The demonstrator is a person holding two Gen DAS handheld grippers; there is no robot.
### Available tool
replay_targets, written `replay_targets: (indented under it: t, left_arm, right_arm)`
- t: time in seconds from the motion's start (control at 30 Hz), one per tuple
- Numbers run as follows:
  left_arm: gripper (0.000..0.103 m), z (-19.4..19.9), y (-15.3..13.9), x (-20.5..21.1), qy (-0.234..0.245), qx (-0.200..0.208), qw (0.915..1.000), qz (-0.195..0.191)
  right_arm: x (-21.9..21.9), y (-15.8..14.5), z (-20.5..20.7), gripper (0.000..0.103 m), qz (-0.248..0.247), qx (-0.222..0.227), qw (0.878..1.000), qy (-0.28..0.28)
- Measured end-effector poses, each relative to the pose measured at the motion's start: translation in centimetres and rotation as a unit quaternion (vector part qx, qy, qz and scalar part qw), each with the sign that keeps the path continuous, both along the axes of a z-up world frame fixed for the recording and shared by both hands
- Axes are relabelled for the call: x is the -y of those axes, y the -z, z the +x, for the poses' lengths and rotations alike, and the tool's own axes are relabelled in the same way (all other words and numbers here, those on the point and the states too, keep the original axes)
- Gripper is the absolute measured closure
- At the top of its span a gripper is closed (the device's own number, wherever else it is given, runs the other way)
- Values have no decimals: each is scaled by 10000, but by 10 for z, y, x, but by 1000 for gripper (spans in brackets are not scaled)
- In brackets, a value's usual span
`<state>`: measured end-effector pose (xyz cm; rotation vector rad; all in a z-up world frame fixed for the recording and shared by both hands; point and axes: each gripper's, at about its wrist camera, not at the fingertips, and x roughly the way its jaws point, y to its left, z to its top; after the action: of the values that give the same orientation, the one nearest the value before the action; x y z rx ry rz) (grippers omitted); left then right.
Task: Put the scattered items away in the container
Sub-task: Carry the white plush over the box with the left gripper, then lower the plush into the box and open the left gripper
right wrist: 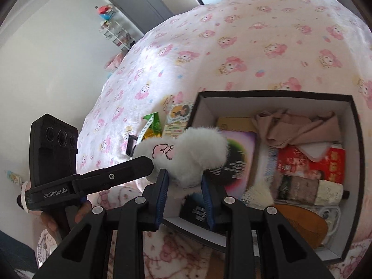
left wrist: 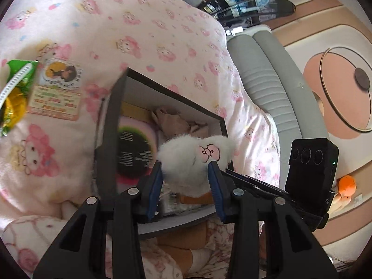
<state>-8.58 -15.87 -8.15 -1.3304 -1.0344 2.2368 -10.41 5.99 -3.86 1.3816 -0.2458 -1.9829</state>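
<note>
A white plush toy point(left wrist: 197, 155) point(right wrist: 186, 153) with a pink stitched face is held above the near left part of an open black box point(left wrist: 174, 94) point(right wrist: 274, 93) that sits on a bed with a pink cartoon cover point(left wrist: 139, 23) point(right wrist: 255, 34).

The left gripper point(left wrist: 187, 172) has its blue-padded fingers point(left wrist: 158, 181) pressed against the two sides of the toy. The right gripper point(right wrist: 184, 176) does the same from its own side, its fingers point(right wrist: 164, 182) closed on the toy's lower part. In the right wrist view the left gripper reaches in from the left, and its black tip touches the toy beside the pink face.

Inside the box lie a pink book with a dark round print point(left wrist: 134, 148) point(right wrist: 237, 158), a crumpled beige cloth point(left wrist: 176, 121) point(right wrist: 297, 125), a red packet point(right wrist: 311, 165), a brush with pale bristles point(right wrist: 258, 195) and a mug point(right wrist: 330, 218).

Outside the box, on the bed to its left, lie a green snack packet point(left wrist: 16, 88) point(right wrist: 154, 125) and a printed card point(left wrist: 58, 88) point(right wrist: 179, 116) just beside it. A small black object point(right wrist: 130, 145) lies near them; what it is cannot be told.
</note>
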Motion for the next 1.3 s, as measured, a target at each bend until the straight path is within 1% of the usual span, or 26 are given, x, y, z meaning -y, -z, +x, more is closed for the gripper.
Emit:
replay_targets:
  t: [0.13, 0.2, 0.27, 0.33, 0.4, 0.47, 0.53, 0.6, 0.67, 0.7, 0.8, 0.87, 0.93, 1.0, 1.07, 1.13, 1.17, 1.23, 1.3]
  left_arm:
    - [65, -44, 12, -48, 542, 254, 9982, -14]
    - [65, -62, 15, -68, 753, 311, 9966, -147]
    - [65, -80, 19, -85, 947, 371, 9943, -305]
    - [65, -95, 25, -98, 1082, 432, 9920, -495]
    - [65, -103, 35, -106, 1150, 482, 9909, -501]
    - [65, -105, 49, -109, 1099, 577, 9914, -423]
    - [65, -103, 65, -106, 1021, 755, 9912, -384]
    - [65, -102, 76, -105, 975, 915, 9899, -475]
    - [65, -100, 80, -100, 866, 963, 9895, -646]
    - [65, -98, 80, -97, 791, 945, 9902, -654]
    - [65, -94, 75, -87, 536, 779, 9939, -564]
    - [65, -92, 72, -84, 349, 653, 9947, -709]
    - [65, -93, 74, -86, 292, 623, 9945, -785]
    - [65, -97, 80, -92, 316, 694, 9947, -686]
    - [65, -101, 82, -103, 613, 716, 9942, -523]
    - [65, -100, 78, -115, 938, 616, 9931, -331]
    - [65, -98, 75, -118, 997, 556, 9930, -294]
    - [65, -94, 67, -115, 904, 399, 9944, -381]
    - [65, -91, 63, -104, 649, 357, 9962, -455]
  right_arm:
    - [-52, 19, -10, 78, 101, 113, 9981, 598]
    - [-70, 30, -17, 78, 159, 176, 9964, 819]
    - [-82, 39, -25, 78, 140, 249, 9952, 934]
    - [-89, 48, -34, 78, 282, 273, 9943, 989]
    - [-95, 56, -43, 78, 440, 286, 9934, 1018]
    - [-100, 65, -52, 78, 501, 407, 9924, 1051]
    - [-106, 76, -58, 78, 495, 589, 9913, 1072]
    - [-109, 82, -60, 79, 484, 670, 9906, 1090]
    - [-109, 80, -59, 79, 487, 653, 9908, 1077]
    - [-109, 78, -58, 79, 547, 612, 9903, 1124]
    - [-111, 64, -53, 79, 667, 263, 9893, 1272]
    - [-113, 57, -51, 79, 639, 126, 9887, 1349]
    - [-113, 56, -53, 79, 676, 81, 9884, 1356]
    - [-111, 58, -55, 79, 799, 62, 9869, 1400]
    - [-111, 58, -55, 79, 939, 3, 9840, 1516]
    - [-112, 56, -55, 79, 1034, -73, 9810, 1641]
    - [-113, 55, -53, 79, 1069, -102, 9801, 1671]
    - [-118, 51, -51, 79, 1152, -156, 9789, 1679]
    - [-121, 48, -49, 79, 1259, -224, 9767, 1724]
